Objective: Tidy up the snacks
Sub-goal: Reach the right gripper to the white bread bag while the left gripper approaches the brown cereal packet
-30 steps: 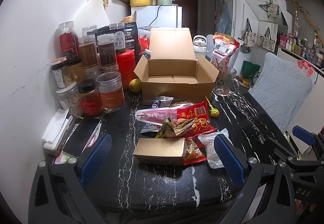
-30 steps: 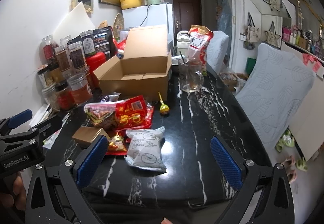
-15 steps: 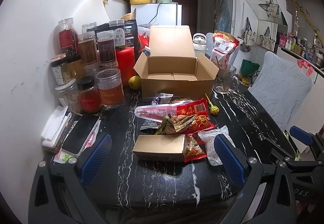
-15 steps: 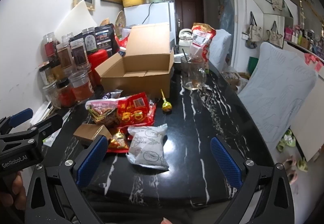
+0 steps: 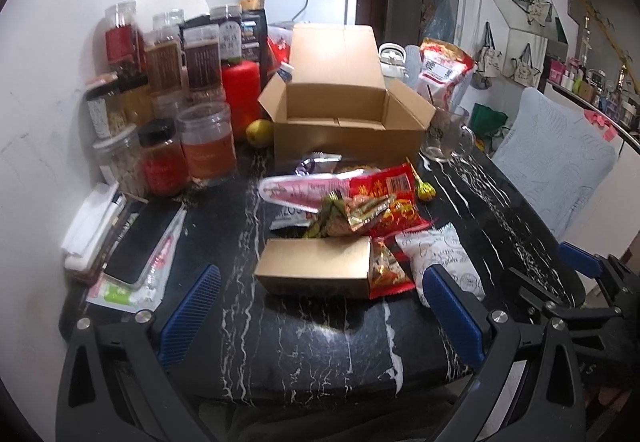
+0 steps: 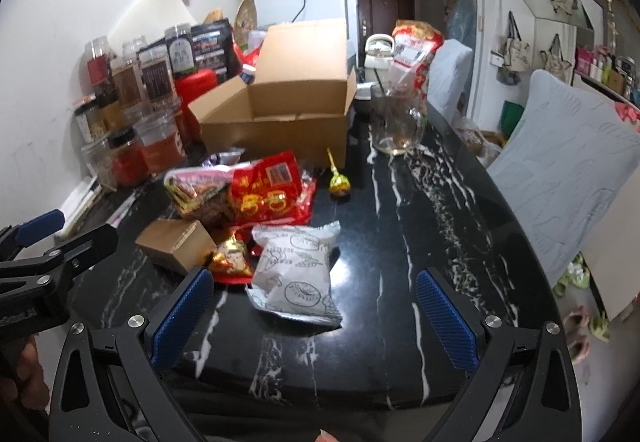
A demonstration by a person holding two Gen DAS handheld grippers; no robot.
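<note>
Snack pile sits mid-table, straight ahead of both tongs. Crinkly foil packets in red, gold and green, overlapping. Small flat cardboard box lies nearest the left tongs, just past the tips, its right end touching a red triangular packet. White printed pouch, soft and puffy, lies between the fingers of the right tongs, not touched.

Left tongs: spread wide, empty. Right tongs: spread wide, empty.

Beyond the pile, big open cardboard box, flaps up, hollow facing the tongs. Lollipop in gold wrapper lies apart, right of the pile.

Table: glossy black stone, white veins. Right half bare out to its curved edge; near edge also free. Left side crowded: plastic jars along the wall, phone flat by the left finger. Glass mug stands right of the big box.
</note>
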